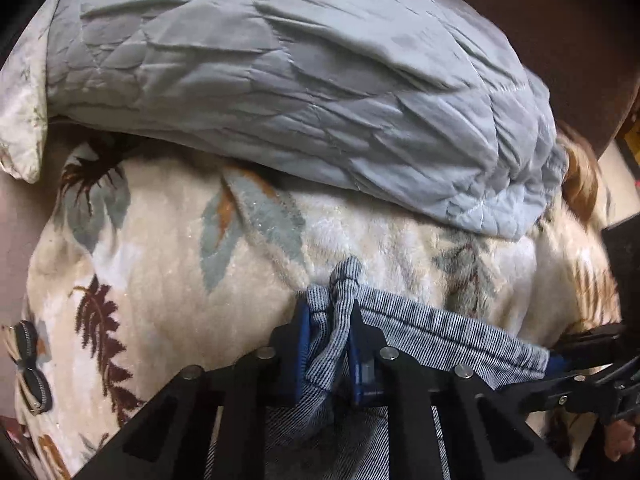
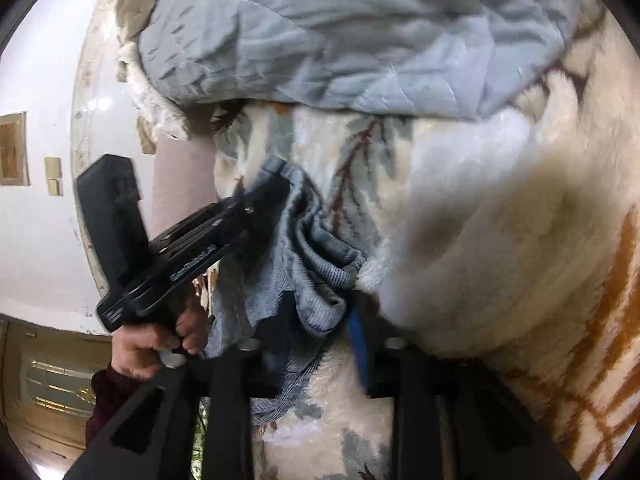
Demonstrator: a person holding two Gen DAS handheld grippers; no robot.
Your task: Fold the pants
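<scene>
A pair of blue-grey, finely ribbed cotton pants [image 1: 432,330] hangs bunched between 2 handheld black grippers above a cream plush blanket printed with grey, rust and maroon leaves [image 1: 168,264]. The left gripper [image 1: 330,344] is pinching the waistband: its blue-lined fingers [image 1: 302,344] press on a gathered fold of the fabric, and a knotted drawstring end [image 1: 346,276] sticks up just past the tips. From there the waistband runs as a taut striped band to the right gripper [image 2: 320,308], whose own camera shows a rumpled wad of the same cloth between its jaws (one blue-padded finger [image 2: 358,344] is visible, the other is hidden behind the fabric), so it appears clamped on the pants. The garment sags in soft folds below both grips, its lower part lying on the blanket. In the right wrist view, a hand [image 2: 156,344] in a dark red sleeve [image 2: 106,396] grasps the left gripper's handle. A crumpled pale grey quilted comforter [image 1: 304,80] lies heaped on the blanket beyond the pants.
</scene>
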